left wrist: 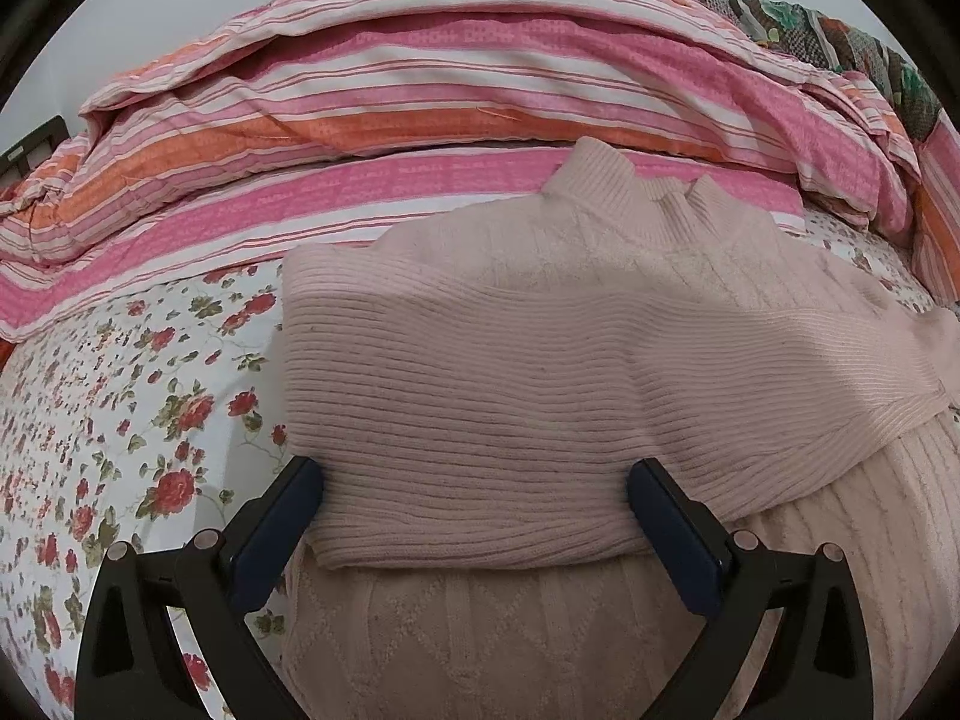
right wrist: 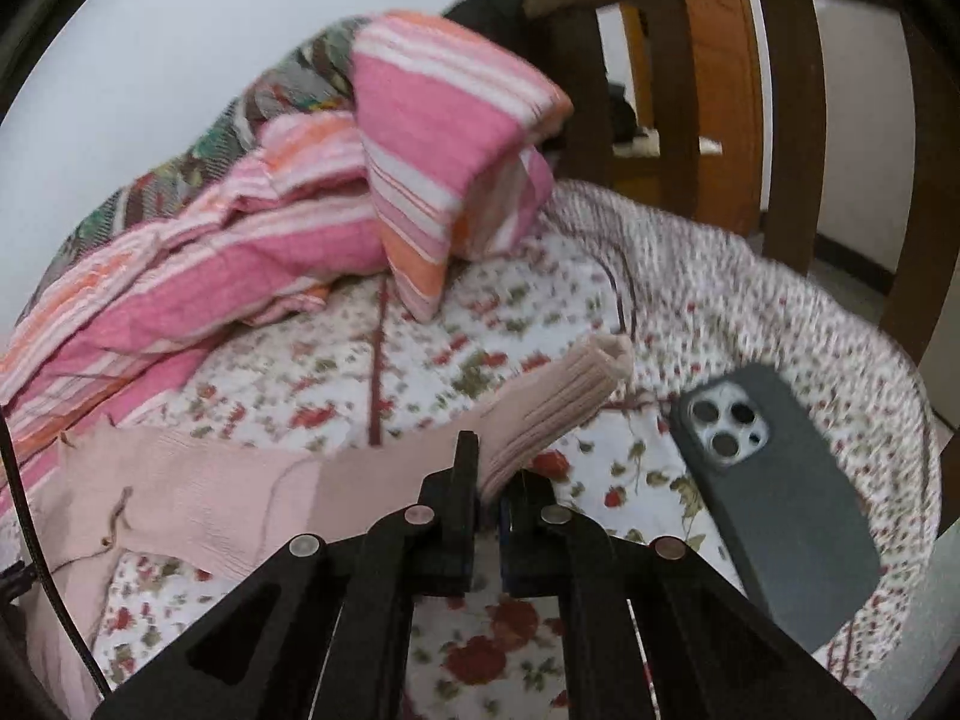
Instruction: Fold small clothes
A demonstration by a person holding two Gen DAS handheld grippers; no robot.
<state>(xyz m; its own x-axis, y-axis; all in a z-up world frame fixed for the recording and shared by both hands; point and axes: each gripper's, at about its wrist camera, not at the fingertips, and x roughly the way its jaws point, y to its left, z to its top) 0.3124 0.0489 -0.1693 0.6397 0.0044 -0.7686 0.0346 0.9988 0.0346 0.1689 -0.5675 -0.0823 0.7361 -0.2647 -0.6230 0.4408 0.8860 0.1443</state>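
The left gripper (left wrist: 474,498) stands wide open over a pale pink rib-knit sweater (left wrist: 480,372) lying on the floral bedsheet (left wrist: 120,420), its blue-padded fingers (left wrist: 276,534) flanking the folded-over sleeve without clamping it. The right gripper (right wrist: 489,480) is nearly closed, pinching the sweater's other sleeve (right wrist: 558,402) just behind its ribbed cuff, though the contact point is partly hidden by the black fingers and the view is motion-blurred. A striped pink-and-orange quilt (left wrist: 420,96) is bunched behind the sweater, and a dark-cased smartphone (right wrist: 774,498) lies camera-side up on the sheet beside a brown wooden bed frame (right wrist: 786,120).
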